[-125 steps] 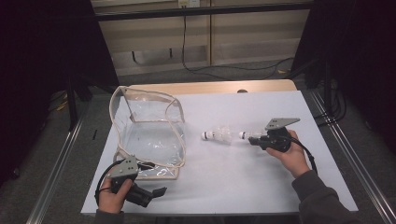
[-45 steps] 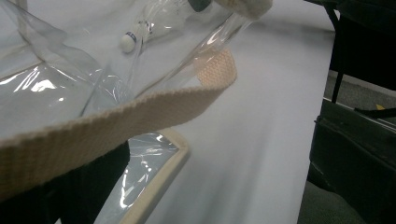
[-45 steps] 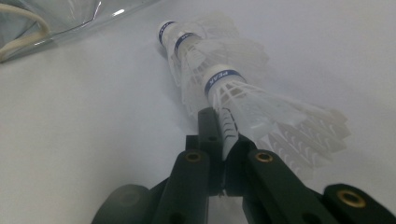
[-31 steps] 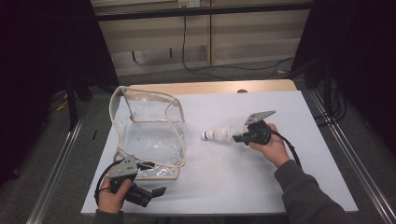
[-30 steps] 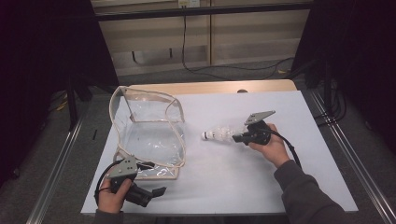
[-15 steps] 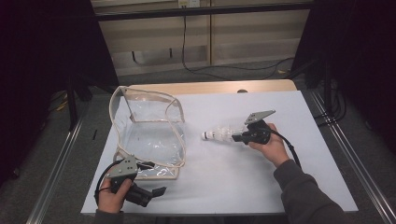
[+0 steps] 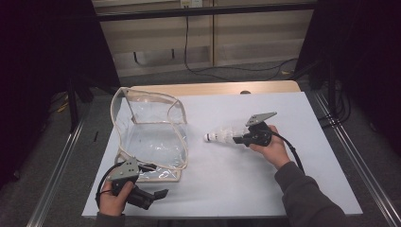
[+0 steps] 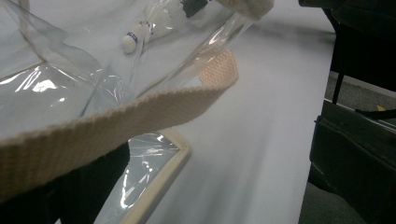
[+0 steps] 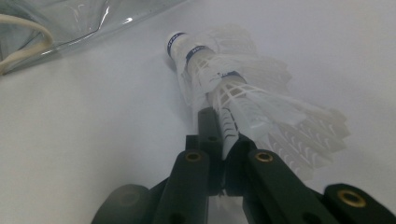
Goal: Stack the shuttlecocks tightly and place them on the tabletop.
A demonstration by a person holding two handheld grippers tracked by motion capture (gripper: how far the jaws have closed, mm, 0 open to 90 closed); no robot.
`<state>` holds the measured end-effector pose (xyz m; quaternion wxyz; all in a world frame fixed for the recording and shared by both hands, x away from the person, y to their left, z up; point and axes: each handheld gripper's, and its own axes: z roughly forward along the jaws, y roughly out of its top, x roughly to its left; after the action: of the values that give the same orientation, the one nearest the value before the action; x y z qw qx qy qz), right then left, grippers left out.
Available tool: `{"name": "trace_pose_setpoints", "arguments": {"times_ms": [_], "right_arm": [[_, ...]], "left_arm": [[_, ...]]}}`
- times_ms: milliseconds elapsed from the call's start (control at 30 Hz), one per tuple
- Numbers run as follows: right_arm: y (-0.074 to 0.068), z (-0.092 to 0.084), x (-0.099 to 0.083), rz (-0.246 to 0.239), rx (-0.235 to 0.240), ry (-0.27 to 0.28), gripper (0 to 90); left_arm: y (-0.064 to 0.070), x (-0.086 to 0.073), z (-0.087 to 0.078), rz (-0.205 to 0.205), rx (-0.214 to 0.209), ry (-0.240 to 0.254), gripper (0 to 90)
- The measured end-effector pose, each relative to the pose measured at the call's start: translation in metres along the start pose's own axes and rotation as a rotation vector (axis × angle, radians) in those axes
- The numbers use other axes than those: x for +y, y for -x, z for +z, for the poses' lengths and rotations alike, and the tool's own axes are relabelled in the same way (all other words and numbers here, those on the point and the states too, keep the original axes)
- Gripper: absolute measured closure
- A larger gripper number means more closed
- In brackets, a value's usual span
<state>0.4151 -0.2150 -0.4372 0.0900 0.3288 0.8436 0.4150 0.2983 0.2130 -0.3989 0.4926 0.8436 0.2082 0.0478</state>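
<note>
Right gripper [image 7: 242, 139] has its jaws pinched on the feather skirt of a stack of shuttlecocks [image 7: 222, 136], nested one in another, cork tips pointing toward the clear bag [image 7: 151, 137]. In the right gripper view the jaws clamp a thin bit of feather on the shuttlecocks [image 9: 219, 84], not the cork. The stack sits low over the white table [image 7: 227, 189], right of the bag and well apart from it.

Left gripper [image 7: 156, 194] sits at the bag's near corner by the beige strap [image 8: 140, 116]. Its jaws are hidden behind strap and plastic in the left gripper view, so I can't tell if they're closed on anything.

Risks from here:
- Feathers are fragile; the tight pinch could crush or snap them.
- The hold is on one feather edge only, so the stack may pivot or droop when lifted.
- The shuttlecocks are only nested; a quick swing could slide the front ones off onto the table.
- The bag is floppy, its mouth may sag; if the left side isn't holding it open, the corks could hit the rim and push the bag away.
- The strap could snag the feathers on entry.
</note>
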Motion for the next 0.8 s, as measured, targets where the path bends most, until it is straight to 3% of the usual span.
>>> {"name": "trace_pose_setpoints", "arguments": {"times_ms": [400, 800], "right_arm": [[-0.004, 0.006, 0.0, -0.003, -0.003, 0.004, 89.1], [-0.007, 0.012, 0.0, -0.009, 0.028, 0.001, 89.0]], "left_arm": [[0.0, 0.0, 0.0, 0.0, -0.001, 0.0, 4.9], [0.0, 0.0, 0.0, -0.002, 0.0, -0.002, 4.9]]}}
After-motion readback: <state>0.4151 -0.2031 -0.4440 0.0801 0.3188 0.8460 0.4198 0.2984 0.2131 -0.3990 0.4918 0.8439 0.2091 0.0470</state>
